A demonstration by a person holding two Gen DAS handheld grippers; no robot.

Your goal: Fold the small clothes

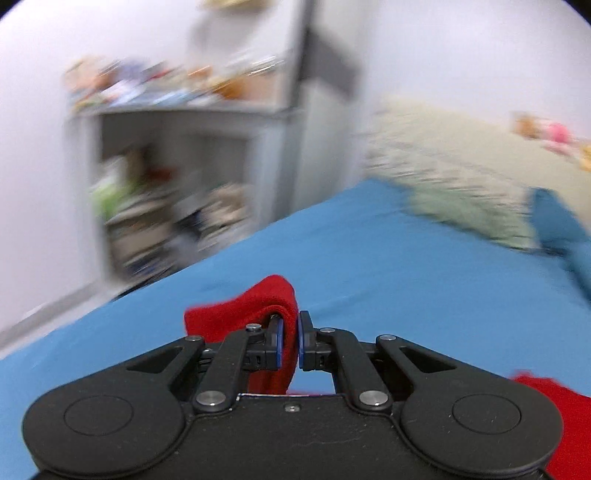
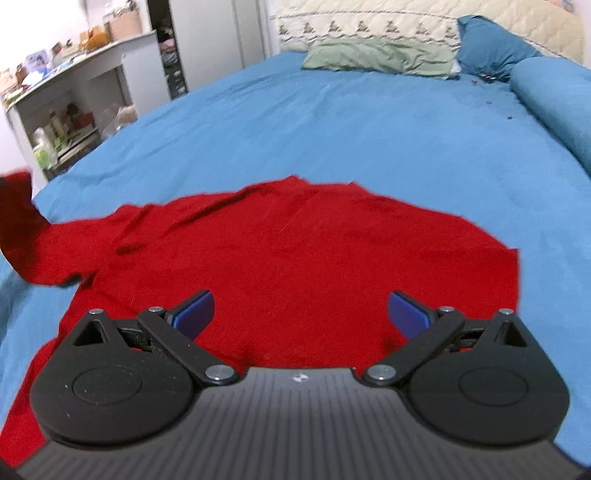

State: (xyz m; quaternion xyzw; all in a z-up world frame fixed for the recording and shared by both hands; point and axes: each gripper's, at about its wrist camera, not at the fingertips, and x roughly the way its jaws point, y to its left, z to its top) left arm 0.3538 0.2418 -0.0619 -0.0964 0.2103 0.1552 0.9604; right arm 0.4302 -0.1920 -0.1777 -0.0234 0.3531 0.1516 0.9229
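A red garment point(image 2: 288, 251) lies spread on the blue bed sheet point(image 2: 332, 122), its sleeve reaching off to the left edge of the right wrist view, where the end is lifted. My left gripper point(image 1: 290, 339) is shut on a fold of this red garment point(image 1: 258, 306), held up above the sheet; the cloth bunches over the blue pads, and more red cloth shows at the lower right. My right gripper point(image 2: 301, 314) hovers open over the garment's near part, its blue fingers point(image 2: 194, 312) wide apart with nothing between them.
A white shelf unit point(image 2: 74, 92) crowded with small items stands left of the bed. A green pillow point(image 2: 380, 55) and quilted headboard point(image 2: 369, 22) lie at the far end. A blue bolster point(image 2: 554, 99) runs along the right side. The left wrist view is motion-blurred.
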